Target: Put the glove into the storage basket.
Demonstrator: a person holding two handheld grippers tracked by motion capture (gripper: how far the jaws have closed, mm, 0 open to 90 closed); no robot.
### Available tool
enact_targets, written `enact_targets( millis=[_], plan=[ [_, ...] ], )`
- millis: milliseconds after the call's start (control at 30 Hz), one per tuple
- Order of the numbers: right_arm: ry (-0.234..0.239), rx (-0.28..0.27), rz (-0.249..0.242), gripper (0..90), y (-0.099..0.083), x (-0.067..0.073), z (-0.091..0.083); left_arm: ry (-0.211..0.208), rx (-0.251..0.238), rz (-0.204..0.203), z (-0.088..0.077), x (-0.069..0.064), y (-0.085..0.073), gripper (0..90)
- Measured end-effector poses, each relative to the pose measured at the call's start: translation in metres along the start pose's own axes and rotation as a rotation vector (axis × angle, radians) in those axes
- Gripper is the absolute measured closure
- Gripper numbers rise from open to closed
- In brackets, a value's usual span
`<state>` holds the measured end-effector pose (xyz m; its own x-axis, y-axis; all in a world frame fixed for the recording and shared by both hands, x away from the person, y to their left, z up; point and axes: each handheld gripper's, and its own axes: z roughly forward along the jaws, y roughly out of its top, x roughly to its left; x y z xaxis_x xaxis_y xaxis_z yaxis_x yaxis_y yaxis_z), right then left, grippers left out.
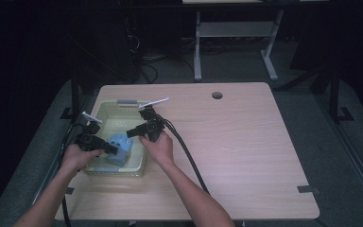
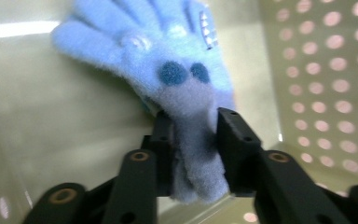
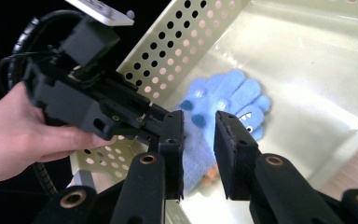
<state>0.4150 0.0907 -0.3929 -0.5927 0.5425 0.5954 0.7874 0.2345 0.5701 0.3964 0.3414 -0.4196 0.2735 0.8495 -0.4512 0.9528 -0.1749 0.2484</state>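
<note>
A fuzzy blue glove (image 1: pixel 119 145) with dark dots and a toothy patch lies in a pale yellow perforated basket (image 1: pixel 105 107) at the table's left. My left gripper (image 2: pixel 196 126) is shut on the glove's (image 2: pixel 177 60) greyish cuff; from above, this gripper (image 1: pixel 113 150) reaches in over the basket's near left side. My right gripper (image 1: pixel 130 134) hovers over the basket from the right. Its jaws (image 3: pixel 199 126) stand a little apart, and the glove (image 3: pixel 233 95) lies beyond them, with the cuff showing through the gap. A hand (image 3: pixel 23 135) holds the left gripper close by.
The basket's holed walls (image 2: pixel 331 70) enclose the glove closely. A grey clip (image 1: pixel 127 101) sits on the basket's far rim. Black cables (image 1: pixel 184 151) trail toward the front edge. Bare wooden tabletop (image 1: pixel 246 142) spreads to the right, with a round hole (image 1: pixel 217 95) near the back.
</note>
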Motion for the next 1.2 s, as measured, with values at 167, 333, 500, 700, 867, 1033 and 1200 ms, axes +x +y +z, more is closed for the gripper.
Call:
enact_targets(
  millis=[167, 333, 500, 700, 867, 1033, 1200],
  plan=[
    [-0.001, -0.019, 0.003, 72.3, -0.002, -0.002, -0.013, 0.018, -0.031, -0.010, -0.009, -0.003, 0.003, 58.9],
    [-0.007, -0.038, 0.009, 71.7, -0.003, -0.004, -0.026, 0.048, -0.078, 0.021, -0.019, -0.010, 0.008, 60.6],
    [-0.007, -0.057, 0.012, 71.5, -0.006, -0.007, -0.039, 0.084, -0.118, 0.044, -0.018, -0.017, 0.011, 71.3],
    [-0.001, -0.079, 0.012, 71.5, -0.010, -0.011, -0.053, 0.148, -0.010, 0.058, 0.003, -0.018, 0.017, 73.2],
    [0.001, -0.081, 0.015, 71.4, -0.013, -0.014, -0.063, 0.183, 0.045, 0.056, 0.013, -0.018, 0.021, 73.0],
    [-0.001, -0.093, 0.012, 70.7, -0.016, -0.019, -0.070, 0.160, 0.008, 0.063, 0.007, -0.021, 0.023, 69.7],
    [-0.005, -0.097, 0.033, 69.3, -0.016, -0.026, -0.074, 0.145, -0.054, 0.070, -0.005, -0.027, 0.023, 67.0]
  ],
)
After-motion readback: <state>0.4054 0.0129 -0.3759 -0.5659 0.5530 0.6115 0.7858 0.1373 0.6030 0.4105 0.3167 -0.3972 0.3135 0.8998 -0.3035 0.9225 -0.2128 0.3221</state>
